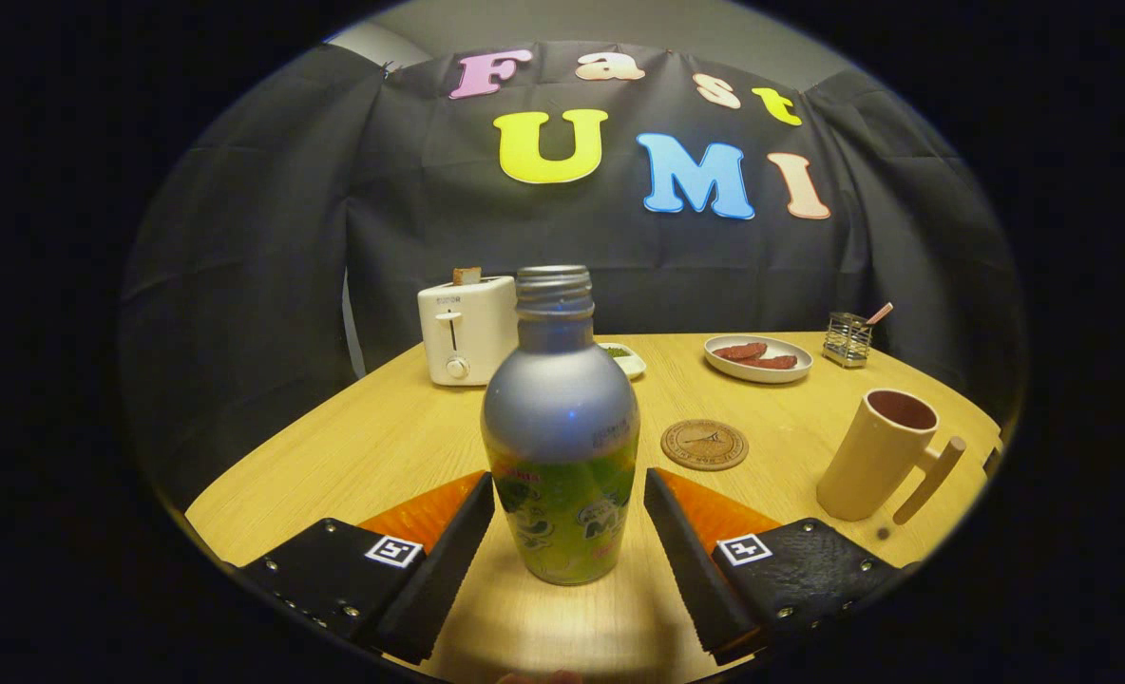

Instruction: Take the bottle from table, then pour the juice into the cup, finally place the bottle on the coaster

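Two fingers: the gripper (567, 532) is spread wide, one finger at either side of the bottle (561, 427), each with a gap to its wall; it holds nothing.
Bottle: upright on the table (353, 446), between the fingertips, cap off, bare threaded neck, silvery shoulder above a green label.
Risk one: if the fingers close off-centre, one pad likely meets the bottle first and shoves it sideways; tall and narrow as it is, it could tip, and with no cap the juice would spill.
Risk two: the wall is round and looks smooth, so a light or low grip may let it twist or slide once lifted and tilted.
Risk three: the cup (878, 454) at 3 o'clock from the bottle has a handle sticking out toward the near edge; a careless swing could knock it.
Coaster: the coaster (704, 444) lies flat at about 2 o'clock from the bottle, just beyond the right fingertip, bare.
Surface: pale wood-grain tabletop, level, with a bright glare patch under the gripper.
Room: dark cloth wall behind; a white toaster (463, 331) at 11 o'clock, a small dish (627, 359) at 12, a plate (757, 358) with reddish pieces at 1, a wire holder (848, 339) past it.
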Tool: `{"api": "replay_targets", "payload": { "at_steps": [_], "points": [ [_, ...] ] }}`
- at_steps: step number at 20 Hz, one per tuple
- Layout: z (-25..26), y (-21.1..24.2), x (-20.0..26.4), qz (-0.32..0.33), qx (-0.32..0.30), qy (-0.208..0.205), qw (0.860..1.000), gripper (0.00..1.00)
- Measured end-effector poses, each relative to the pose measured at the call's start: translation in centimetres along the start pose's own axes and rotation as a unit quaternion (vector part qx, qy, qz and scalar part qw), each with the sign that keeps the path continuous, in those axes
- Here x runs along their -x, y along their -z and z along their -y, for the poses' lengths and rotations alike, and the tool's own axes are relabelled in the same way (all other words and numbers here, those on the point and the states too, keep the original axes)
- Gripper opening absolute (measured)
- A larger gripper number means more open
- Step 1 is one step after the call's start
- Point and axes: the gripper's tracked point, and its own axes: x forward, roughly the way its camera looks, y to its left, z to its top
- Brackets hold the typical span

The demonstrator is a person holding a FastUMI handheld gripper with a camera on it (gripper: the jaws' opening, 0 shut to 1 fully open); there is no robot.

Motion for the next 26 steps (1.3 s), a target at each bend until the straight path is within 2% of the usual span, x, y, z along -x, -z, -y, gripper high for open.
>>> {"api": "replay_targets", "payload": {
  "at_steps": [8,9,11,15,22,26],
  "points": [
    [-0.3,2.1,-0.3,-0.036,0.027,-0.001,0.999,0.97],
    [-0.3,2.0,-0.4,-0.038,0.027,-0.001,0.999,0.96],
    [-0.2,2.1,-0.6,-0.039,0.027,-0.002,0.999,0.82],
    [-0.2,1.8,-0.5,-0.047,0.024,0.0,0.999,0.8],
    [0.2,0.2,0.0,-0.063,-0.067,-0.013,0.996,0.77],
    [1.6,-1.5,0.9,-0.056,-0.086,0.002,0.995,0.77]
  ]
}}
